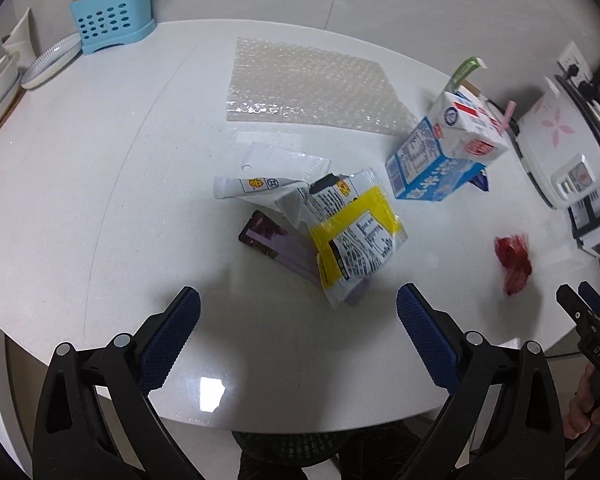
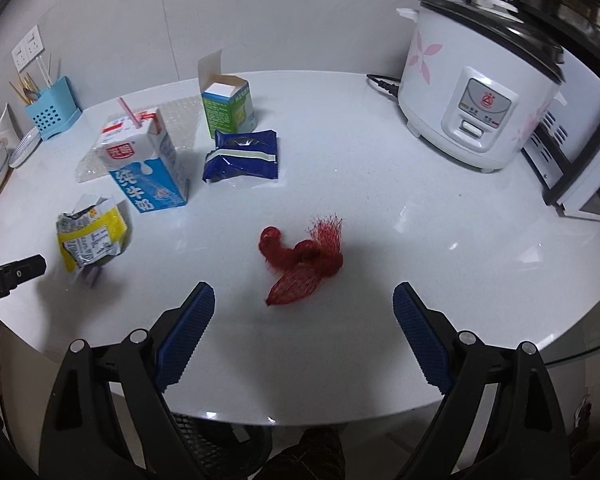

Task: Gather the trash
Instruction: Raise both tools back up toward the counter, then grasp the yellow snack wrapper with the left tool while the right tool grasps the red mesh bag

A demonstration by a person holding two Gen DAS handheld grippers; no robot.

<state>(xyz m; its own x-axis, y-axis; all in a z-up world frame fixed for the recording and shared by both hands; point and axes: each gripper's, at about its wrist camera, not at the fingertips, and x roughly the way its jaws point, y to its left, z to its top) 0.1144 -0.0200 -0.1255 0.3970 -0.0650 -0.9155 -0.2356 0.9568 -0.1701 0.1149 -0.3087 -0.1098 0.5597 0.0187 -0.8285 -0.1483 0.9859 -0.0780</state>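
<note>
On the white table (image 2: 420, 208), crumpled red mesh netting (image 2: 304, 260), seemingly empty.

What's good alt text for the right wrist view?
The open right gripper hovers over a white table just short of a crumpled red mesh bag. Beyond lie a milk carton, yellow wrapper, blue packet and green box, with a rice cooker at right.
</note>
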